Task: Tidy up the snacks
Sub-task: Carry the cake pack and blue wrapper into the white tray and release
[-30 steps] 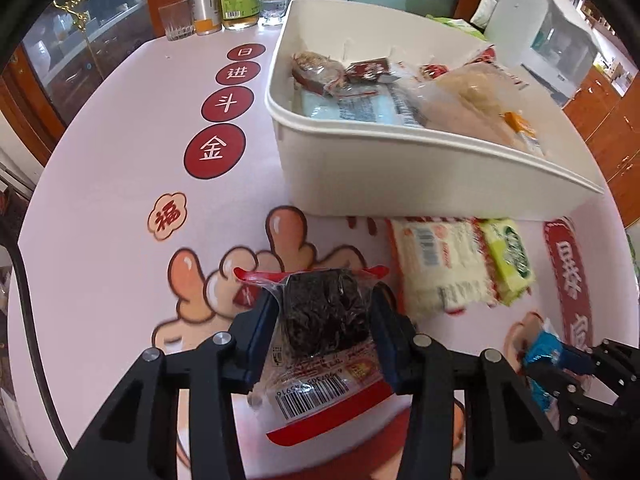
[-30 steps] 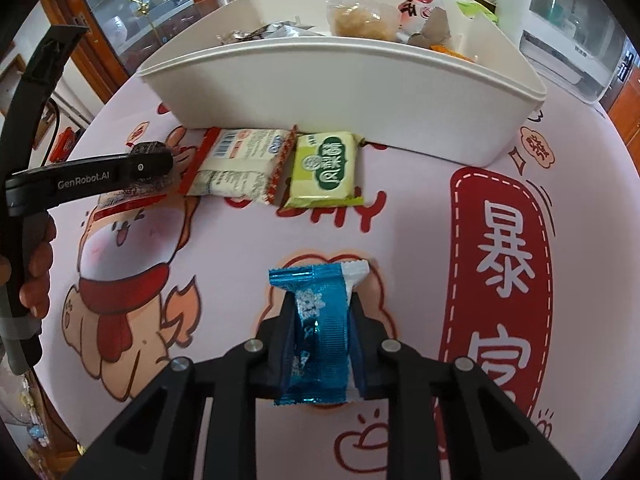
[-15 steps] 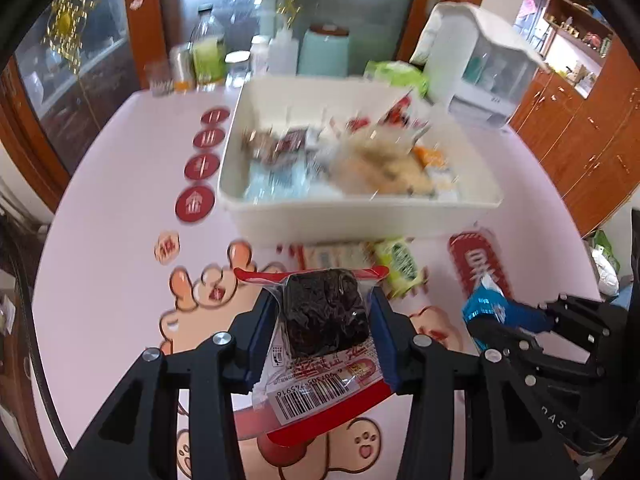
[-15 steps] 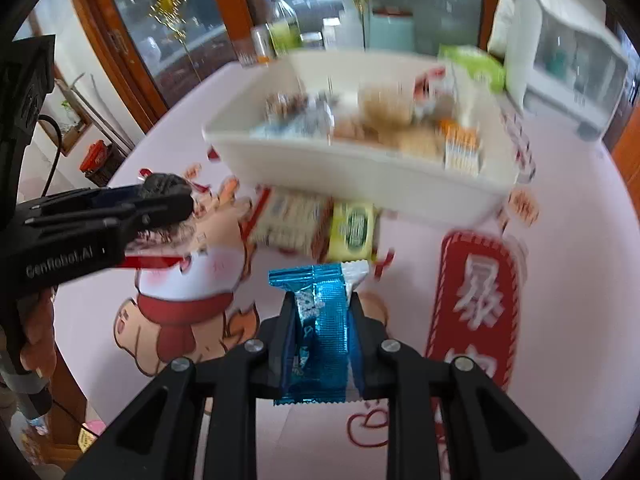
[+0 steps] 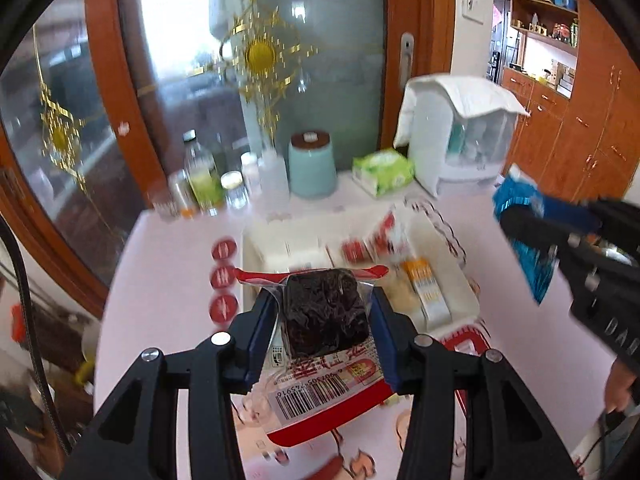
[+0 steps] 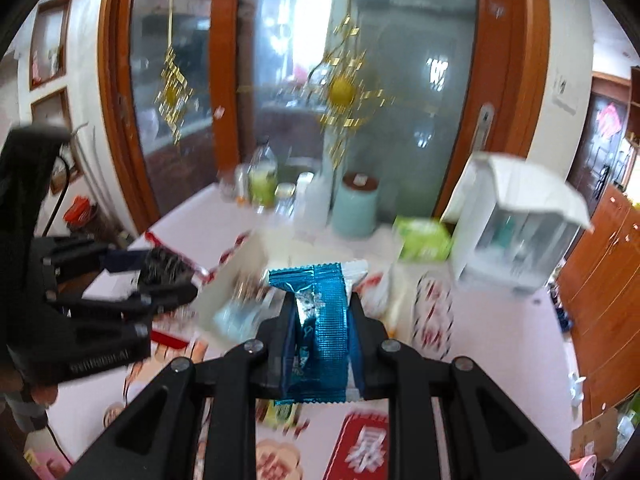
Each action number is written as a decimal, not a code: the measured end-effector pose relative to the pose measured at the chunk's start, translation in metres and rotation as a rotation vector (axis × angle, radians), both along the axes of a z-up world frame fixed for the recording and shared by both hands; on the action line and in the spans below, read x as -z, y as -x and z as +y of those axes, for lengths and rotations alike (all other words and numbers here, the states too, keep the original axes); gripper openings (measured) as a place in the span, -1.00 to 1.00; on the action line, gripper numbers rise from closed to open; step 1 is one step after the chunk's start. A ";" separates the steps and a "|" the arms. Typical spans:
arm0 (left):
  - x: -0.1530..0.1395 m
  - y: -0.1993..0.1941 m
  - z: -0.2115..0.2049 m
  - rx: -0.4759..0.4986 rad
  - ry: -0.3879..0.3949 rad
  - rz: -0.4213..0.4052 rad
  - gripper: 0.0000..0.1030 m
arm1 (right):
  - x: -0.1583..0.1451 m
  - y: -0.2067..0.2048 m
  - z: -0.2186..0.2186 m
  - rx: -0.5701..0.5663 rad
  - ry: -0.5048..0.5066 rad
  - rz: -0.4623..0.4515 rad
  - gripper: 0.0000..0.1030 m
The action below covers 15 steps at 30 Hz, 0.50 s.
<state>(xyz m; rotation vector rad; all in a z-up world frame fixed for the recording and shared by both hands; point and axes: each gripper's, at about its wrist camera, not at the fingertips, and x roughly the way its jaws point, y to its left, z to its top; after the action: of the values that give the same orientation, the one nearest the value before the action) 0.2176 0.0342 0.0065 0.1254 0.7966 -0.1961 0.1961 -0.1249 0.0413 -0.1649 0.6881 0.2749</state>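
Note:
My left gripper (image 5: 325,312) is shut on a clear and red packet with a dark block inside (image 5: 326,312), held high above the white snack bin (image 5: 464,280). My right gripper (image 6: 320,320) is shut on a blue foil snack packet (image 6: 320,320), also raised over the table. The bin (image 6: 236,280) holds several wrapped snacks and looks blurred. The right gripper with the blue packet (image 5: 524,224) shows at the right of the left wrist view. The left gripper (image 6: 160,276) shows at the left of the right wrist view.
At the table's far edge stand bottles and jars (image 5: 204,188), a teal canister (image 5: 312,168), a green tissue pack (image 5: 384,172) and a white covered appliance (image 5: 460,140). Glass doors with gold ornaments stand behind. Wooden cabinets are on the right.
Both grippers have risen well above the table with their packets and tilted up, so the bin looks smaller and lower. Both grips are unchanged.

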 end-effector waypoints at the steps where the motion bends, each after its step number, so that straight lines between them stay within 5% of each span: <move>1: -0.004 -0.006 -0.002 -0.002 -0.006 -0.008 -0.12 | -0.007 -0.006 -0.002 0.009 -0.012 -0.009 -0.55; 6: -0.015 -0.036 -0.002 -0.040 -0.003 -0.017 -0.12 | -0.027 -0.035 -0.006 0.046 -0.030 -0.031 -0.54; 15: -0.004 -0.078 0.004 -0.076 0.005 -0.006 -0.11 | -0.019 -0.065 -0.008 0.086 -0.036 0.012 -0.53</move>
<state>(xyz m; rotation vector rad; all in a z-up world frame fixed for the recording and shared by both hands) 0.2956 0.0387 0.0100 0.0907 0.7934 -0.1253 0.2610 -0.1327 0.0600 -0.0989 0.6996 0.2055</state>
